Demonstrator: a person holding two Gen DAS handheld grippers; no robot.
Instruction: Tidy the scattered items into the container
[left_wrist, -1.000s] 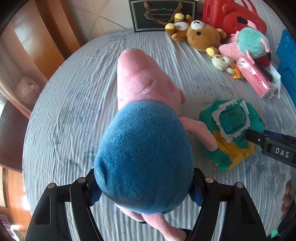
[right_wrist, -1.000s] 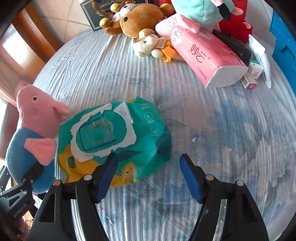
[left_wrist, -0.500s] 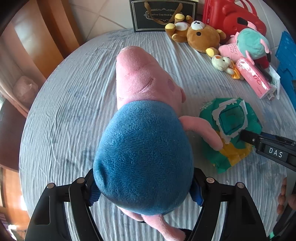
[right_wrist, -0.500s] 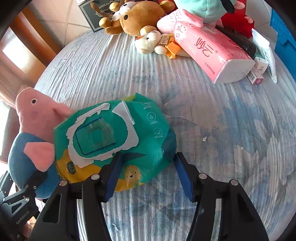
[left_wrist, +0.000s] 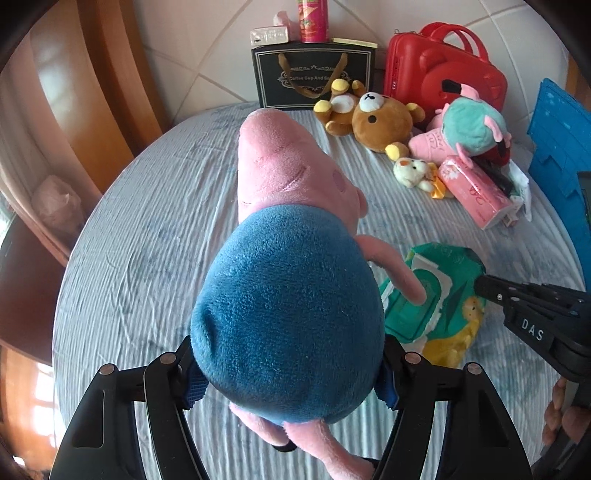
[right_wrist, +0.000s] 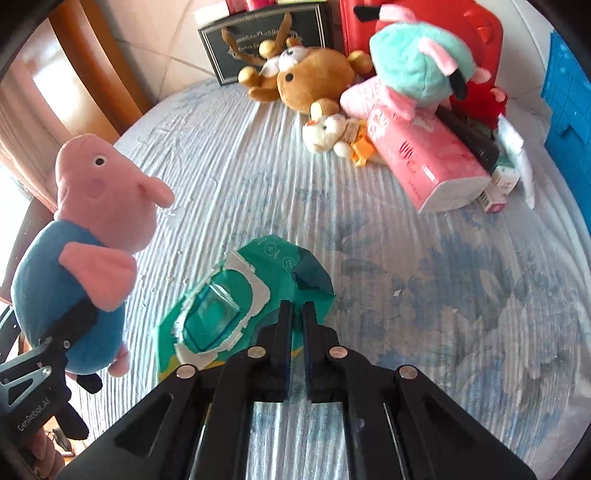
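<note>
Two toys gripped and held clear of the bed

The left gripper (left_wrist: 288, 373) is angled steeply down, its jaws just tightened on the blue body of the pink pig plush (left_wrist: 288, 295). At the right, the right gripper (right_wrist: 294, 317) has just been clamped nearly shut on the near edge of the tilted green wipes pack (right_wrist: 236, 306). The blue crate (left_wrist: 557, 155) stands far right.

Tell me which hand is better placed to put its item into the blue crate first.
Probably the right. Its tongs are shut on the green wipes pack, and the blue crate stands on that side. The left tongs hold the pig toy farther away.
</note>
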